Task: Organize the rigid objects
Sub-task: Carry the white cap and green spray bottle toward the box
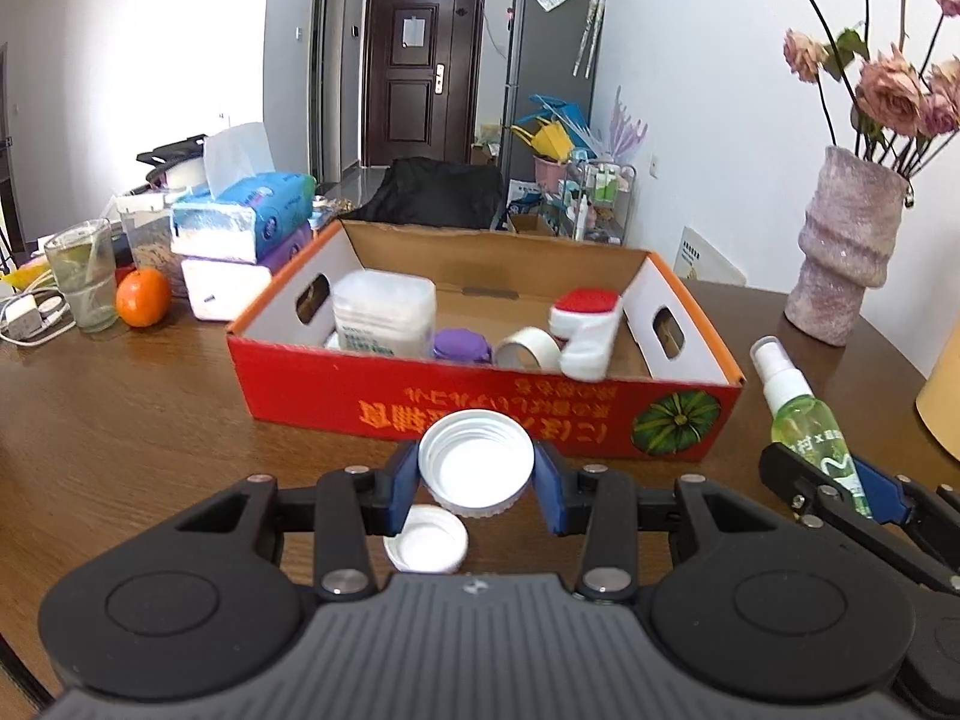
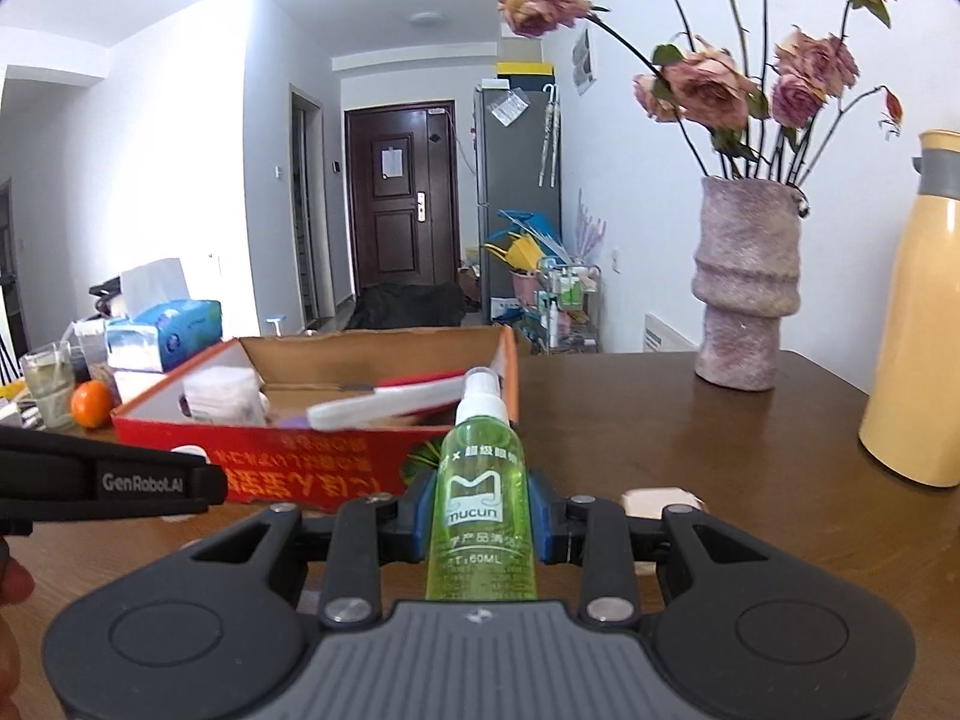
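My left gripper is shut on a white screw lid, held open side up just in front of the red cardboard box. A second white lid lies on the table below it. My right gripper is shut on a green spray bottle with a white nozzle, upright, to the right of the box; the bottle also shows in the left wrist view. The box holds a white container, a purple lid, a tape roll and a red-and-white object.
A pink vase of dried roses stands at the back right, a yellow thermos at the far right. Tissue packs, an orange, a glass and a charger sit left of the box on the brown table.
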The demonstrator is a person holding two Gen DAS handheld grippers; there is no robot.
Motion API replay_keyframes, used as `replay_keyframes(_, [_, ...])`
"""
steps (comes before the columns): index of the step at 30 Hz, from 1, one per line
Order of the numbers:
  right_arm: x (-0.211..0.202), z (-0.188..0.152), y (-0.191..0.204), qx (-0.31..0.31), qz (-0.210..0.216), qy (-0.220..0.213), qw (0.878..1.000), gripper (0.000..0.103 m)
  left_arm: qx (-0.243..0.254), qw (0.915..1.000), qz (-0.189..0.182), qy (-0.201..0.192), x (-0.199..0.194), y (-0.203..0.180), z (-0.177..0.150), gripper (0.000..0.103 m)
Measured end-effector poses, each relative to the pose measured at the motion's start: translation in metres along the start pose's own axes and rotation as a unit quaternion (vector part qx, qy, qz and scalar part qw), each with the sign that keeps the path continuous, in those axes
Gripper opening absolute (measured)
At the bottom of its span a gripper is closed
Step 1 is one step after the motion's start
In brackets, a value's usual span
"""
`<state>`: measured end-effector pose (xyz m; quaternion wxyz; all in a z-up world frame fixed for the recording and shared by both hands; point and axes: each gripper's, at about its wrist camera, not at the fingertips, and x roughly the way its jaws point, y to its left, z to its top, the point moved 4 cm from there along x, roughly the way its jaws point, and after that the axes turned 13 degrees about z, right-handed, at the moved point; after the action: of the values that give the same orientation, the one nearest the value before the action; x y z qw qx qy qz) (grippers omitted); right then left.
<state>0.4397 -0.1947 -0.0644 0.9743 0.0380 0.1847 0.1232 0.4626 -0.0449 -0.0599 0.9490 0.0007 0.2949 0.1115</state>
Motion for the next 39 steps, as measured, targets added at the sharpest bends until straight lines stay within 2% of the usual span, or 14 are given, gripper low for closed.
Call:
replay_keyframes(13, [0.038,0.019,0.025,0.009,0.028,-0.017,0.999,0.03,-0.024,0.9994,0.011,-0.022,0.017,0.018,0.032,0.041])
replay_keyframes(39, [0.109,0.048,0.015,0.026,0.038,-0.034,0.998,0.03,-0.037,0.9981,0.033,-0.037,0.075,0.011,0.078,0.041])
